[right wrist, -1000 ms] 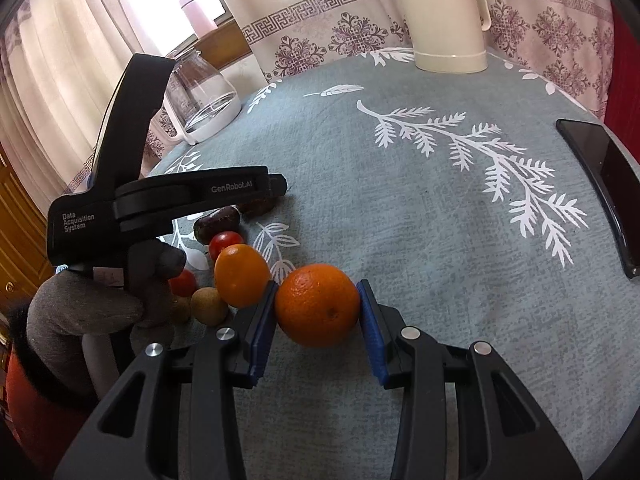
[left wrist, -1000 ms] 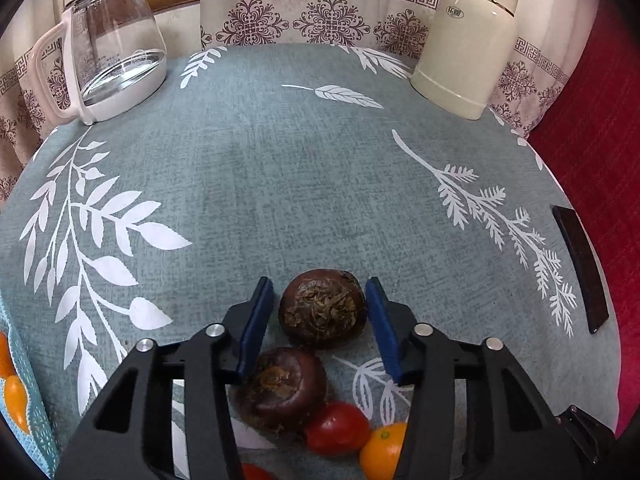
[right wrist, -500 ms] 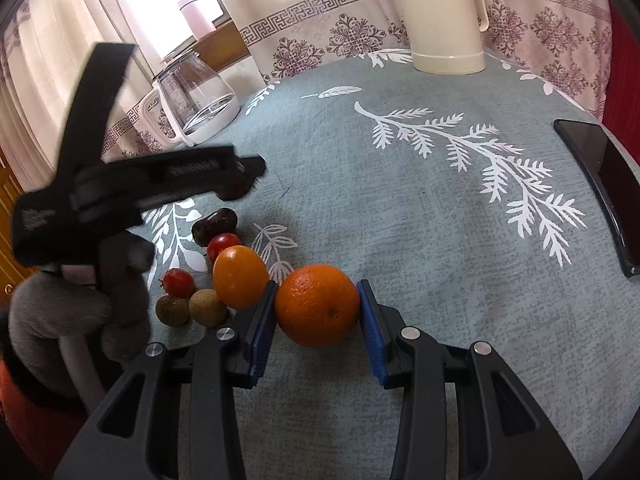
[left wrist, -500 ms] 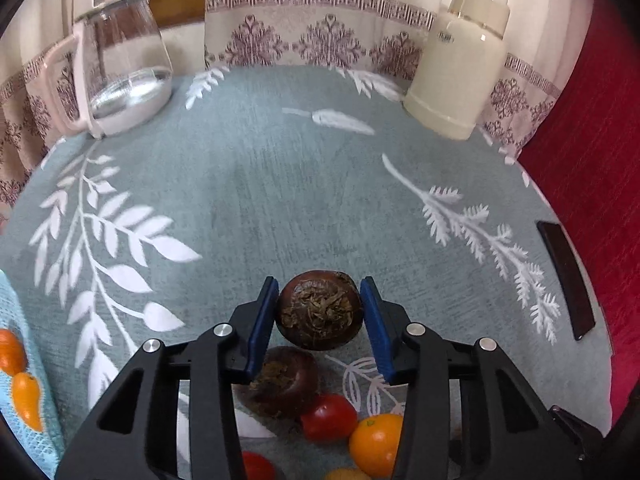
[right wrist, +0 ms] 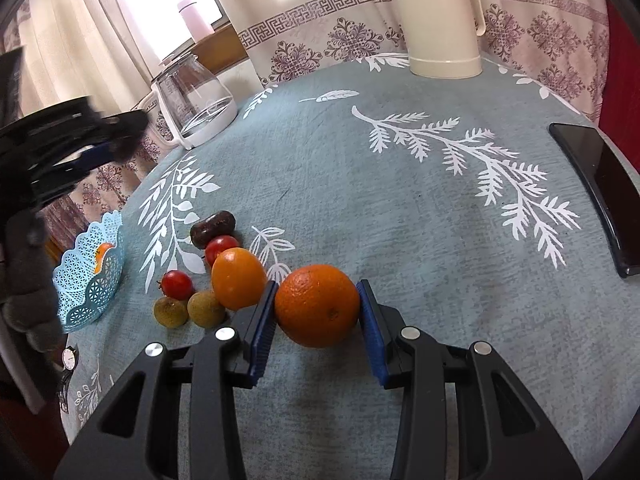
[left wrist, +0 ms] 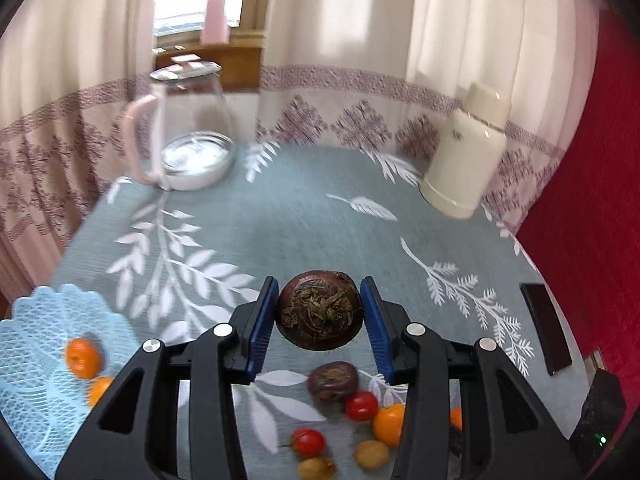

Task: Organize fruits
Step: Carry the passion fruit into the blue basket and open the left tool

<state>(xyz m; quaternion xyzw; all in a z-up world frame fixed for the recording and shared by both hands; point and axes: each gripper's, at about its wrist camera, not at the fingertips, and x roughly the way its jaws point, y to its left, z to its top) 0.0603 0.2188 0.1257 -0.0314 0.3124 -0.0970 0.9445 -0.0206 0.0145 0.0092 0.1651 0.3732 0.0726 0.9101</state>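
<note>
My left gripper (left wrist: 319, 314) is shut on a dark brown water chestnut (left wrist: 320, 310) and holds it well above the table. Below it lie a second water chestnut (left wrist: 333, 381), two cherry tomatoes (left wrist: 361, 405), an orange fruit (left wrist: 389, 424) and two small tan fruits (left wrist: 372, 454). A light blue lace basket (left wrist: 36, 364) at the lower left holds two small oranges (left wrist: 82, 358). My right gripper (right wrist: 317, 312) has its pads against a large orange (right wrist: 317, 310) resting on the cloth. The basket (right wrist: 86, 280) stands left of the fruit pile (right wrist: 224, 276).
A glass kettle (left wrist: 188, 132) stands at the back left and a cream thermos (left wrist: 466, 156) at the back right. A black phone (right wrist: 600, 192) lies near the right table edge. A watch (right wrist: 69, 360) lies at the near left. A gloved hand (right wrist: 28, 280) holds the left gripper.
My left gripper has lifted the water chestnut up off the table and swung left, bringing the blue basket into view. The right gripper and its orange have stayed put.
</note>
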